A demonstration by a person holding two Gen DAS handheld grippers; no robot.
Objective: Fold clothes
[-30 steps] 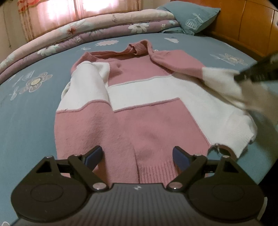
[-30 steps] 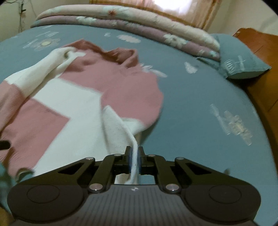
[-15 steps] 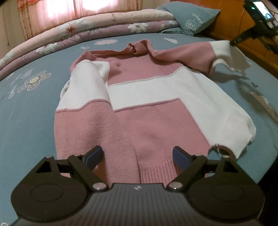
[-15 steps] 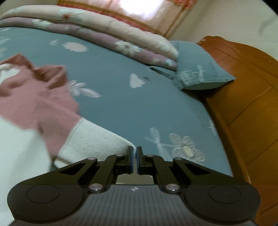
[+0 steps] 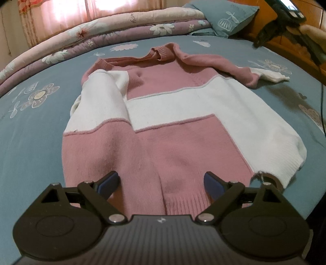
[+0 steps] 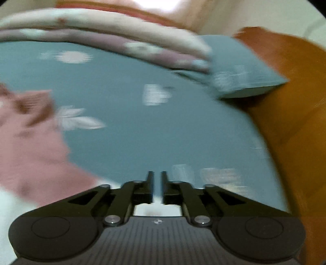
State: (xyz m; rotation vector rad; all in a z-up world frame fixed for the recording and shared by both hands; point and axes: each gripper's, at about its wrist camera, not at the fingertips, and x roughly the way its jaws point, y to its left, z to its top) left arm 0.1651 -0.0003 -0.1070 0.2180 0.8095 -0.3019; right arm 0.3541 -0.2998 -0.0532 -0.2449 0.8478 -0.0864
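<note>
Bed (image 5: 30, 146), blue floral sheet: it is carrying everything in this entry, with a rolled floral quilt (image 5: 114, 30) and a blue pillow (image 5: 230, 18) lying along its far edge beside a wooden headboard (image 6: 291, 114). Sweater (image 5: 173, 114), pink and white knit: it is lying flat at the middle of the bed, hem toward you, one sleeve folded over the body on the left, the other sleeve (image 5: 244, 75) stretching out to the right with its white cuff resting on the sheet. Left gripper (image 5: 161, 183): you are hovering it over the hem with the jaws standing wide and gripping nothing. Right gripper (image 6: 156, 188): its jaws have just been opening and are showing a narrow gap with only sheet visible through it; white knit is showing just beneath the fingers, though blur is hiding whether it is touching them. Risks, as judged: the loose sleeve is likely bunching at the shoulder, so folding it inward may set a crooked crease; closing the left jaws on both hem layers may drag the whole sweater askew.
</note>
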